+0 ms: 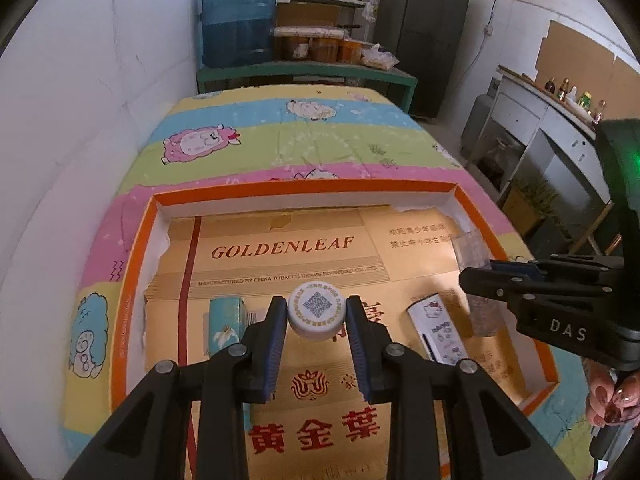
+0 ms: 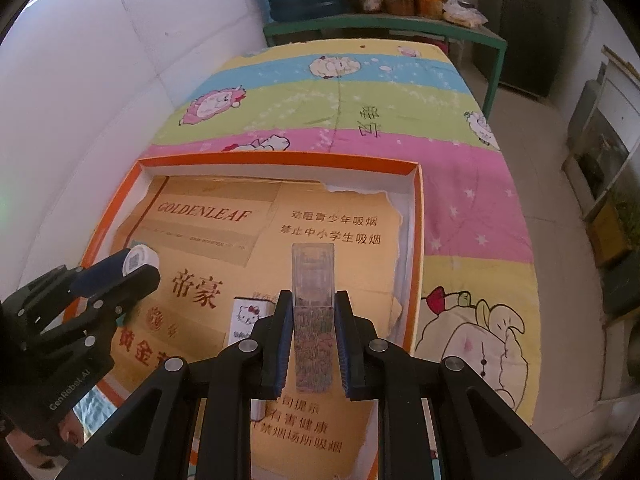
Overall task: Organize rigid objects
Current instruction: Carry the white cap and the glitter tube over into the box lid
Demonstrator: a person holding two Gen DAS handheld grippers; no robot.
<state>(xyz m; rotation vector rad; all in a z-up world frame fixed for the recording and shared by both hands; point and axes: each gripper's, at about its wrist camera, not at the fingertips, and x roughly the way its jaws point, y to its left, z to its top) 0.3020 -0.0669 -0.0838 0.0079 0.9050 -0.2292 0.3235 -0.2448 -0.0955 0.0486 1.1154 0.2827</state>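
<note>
Left wrist view: orange-rimmed tray [image 1: 136, 280] on cartoon quilt [image 1: 320, 140]; left jaws gripping white cap [image 1: 317, 311], right jaws clear box [image 2: 313, 280].

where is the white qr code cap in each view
Left wrist: white QR code cap, centre, gripped in the left tool.
Right wrist: the cap at left, near the orange tray's left wall.
Shared landmark: the GOLDENLEAF lettering on the gold cardboard in the orange tray.

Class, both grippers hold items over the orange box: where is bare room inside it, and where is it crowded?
Bare: the far half of the orange box, around the GOLDENLEAF lettering. Crowded: the near part, by the teal box and kitty carton.
</note>
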